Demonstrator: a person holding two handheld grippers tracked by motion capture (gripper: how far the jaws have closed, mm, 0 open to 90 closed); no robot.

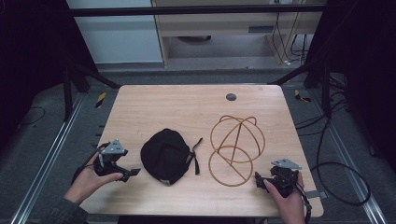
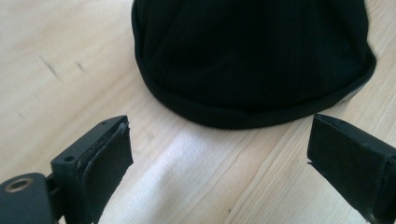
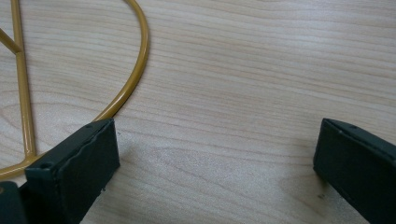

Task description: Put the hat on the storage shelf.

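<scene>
Open fingers (image 2: pixel 219 158), black cap (image 2: pixel 252 56), wire frame (image 1: pixel 236 144)

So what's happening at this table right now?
A person sits at a wooden table with a gripper in each hand. The left gripper, fingers open, points at a black cap without touching it. The right gripper, also open and empty, rests beside a gold wire stand. Nothing is picked up yet.
</scene>
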